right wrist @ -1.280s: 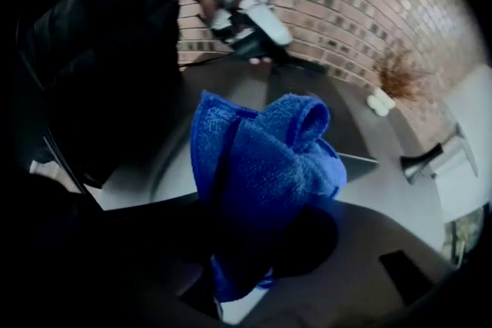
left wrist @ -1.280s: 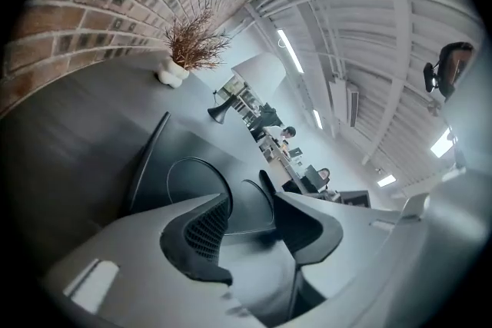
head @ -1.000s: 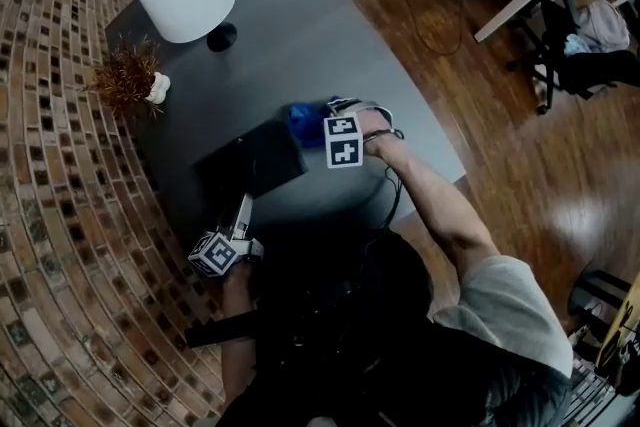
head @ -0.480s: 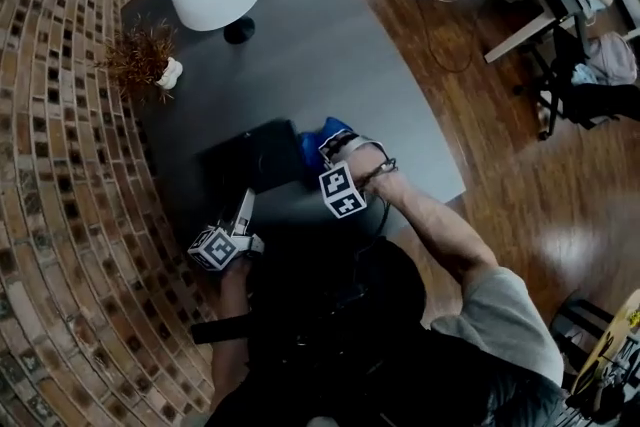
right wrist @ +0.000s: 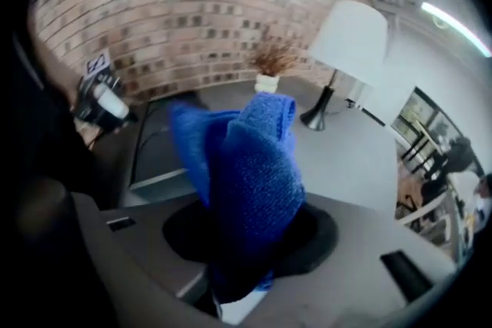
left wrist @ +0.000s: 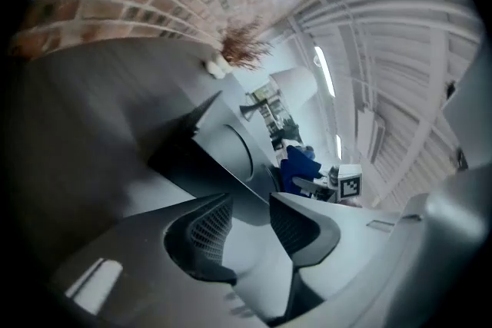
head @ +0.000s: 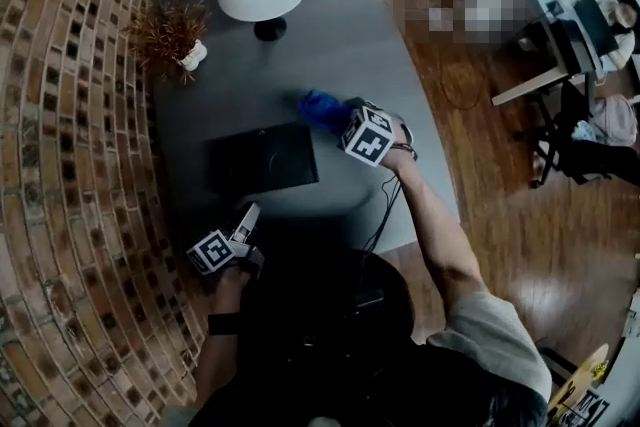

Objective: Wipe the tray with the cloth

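Two grippers are in play. The right gripper [head: 350,118] has its claw pinching a bunched blue cloth [head: 320,107]. The cloth sits just beside the far right corner of the black tray [head: 262,158], not yet on it, and seems lifted off the grey table [head: 330,25]. The left gripper [left wrist: 250,226] has its claw pressed nearly together with nothing between the pads, and it points at the tray's near edge.

The step in hand looks like bringing the cloth over the tray. It would go best if the person lowers the cloth until a broad fold lies flat, not just a tip. Then they can sweep in overlapping strokes from one edge to the other with light pressure. The tray probably slides easily on the smooth table, so the left gripper could steady its near edge.

The right claw's pads are buried under the cloth. In the right gripper view the cloth covers most of the tray. The tray is too dark to show any dirt or how high its rim is. Whether the left tip touches the tray cannot be told.
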